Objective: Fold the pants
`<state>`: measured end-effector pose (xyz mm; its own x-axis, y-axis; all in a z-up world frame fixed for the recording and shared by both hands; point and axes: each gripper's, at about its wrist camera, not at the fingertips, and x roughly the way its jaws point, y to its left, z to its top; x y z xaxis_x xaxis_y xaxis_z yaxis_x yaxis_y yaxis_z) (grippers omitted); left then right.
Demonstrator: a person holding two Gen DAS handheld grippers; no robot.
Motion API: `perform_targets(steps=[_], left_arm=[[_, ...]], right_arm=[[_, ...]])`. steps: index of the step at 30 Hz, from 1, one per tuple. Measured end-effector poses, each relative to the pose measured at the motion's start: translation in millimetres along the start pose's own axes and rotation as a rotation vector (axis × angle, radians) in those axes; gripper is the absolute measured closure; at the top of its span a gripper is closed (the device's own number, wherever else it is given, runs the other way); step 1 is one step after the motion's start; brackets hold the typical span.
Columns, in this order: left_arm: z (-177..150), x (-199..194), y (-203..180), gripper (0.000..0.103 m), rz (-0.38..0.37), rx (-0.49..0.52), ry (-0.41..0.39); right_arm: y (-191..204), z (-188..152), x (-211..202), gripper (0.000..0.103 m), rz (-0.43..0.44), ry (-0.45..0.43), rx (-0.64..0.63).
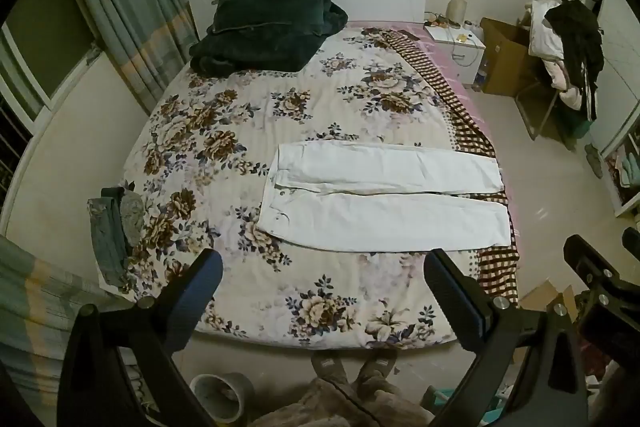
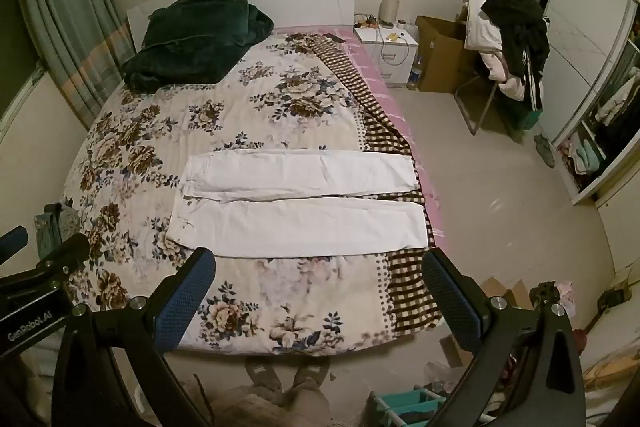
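Observation:
White pants (image 1: 380, 195) lie flat across the bed with both legs spread side by side, waist to the left and leg ends at the right bed edge; they also show in the right wrist view (image 2: 300, 203). My left gripper (image 1: 324, 267) is open and empty, held high above the foot of the bed, short of the pants. My right gripper (image 2: 320, 267) is open and empty, at about the same height, to the right of the left one. The right gripper's body shows at the right edge of the left wrist view (image 1: 600, 275).
The bed (image 1: 248, 131) has a floral cover with a checked blanket (image 1: 496, 267) along its right side. A dark green blanket (image 1: 264, 27) lies by the headboard. Grey clothes (image 1: 116, 227) lie at the left edge. A nightstand (image 2: 388, 47), cardboard box (image 2: 440, 55) and clothes-laden chair (image 2: 508, 39) stand right.

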<state>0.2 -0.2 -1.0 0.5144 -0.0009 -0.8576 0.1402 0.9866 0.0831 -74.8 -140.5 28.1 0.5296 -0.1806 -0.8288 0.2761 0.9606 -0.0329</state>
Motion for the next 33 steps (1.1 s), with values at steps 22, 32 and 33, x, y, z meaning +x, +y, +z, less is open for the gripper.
perform_targets(steps=[22,32,33], left_arm=[[-1,0,1,0.0,-0.015,-0.007,-0.014],[3,0,-6,0.0,-0.018,-0.009,-0.017],[3,0,-6,0.0,-0.019,-0.008,-0.018]], right_arm=[[1,1,-5,0.0,-0.004,-0.006,-0.003],[3,7,-13,0.0,-0.005,-0.01,-0.006],[3,7,-14,0.0,-0.004,-0.009,-0.006]])
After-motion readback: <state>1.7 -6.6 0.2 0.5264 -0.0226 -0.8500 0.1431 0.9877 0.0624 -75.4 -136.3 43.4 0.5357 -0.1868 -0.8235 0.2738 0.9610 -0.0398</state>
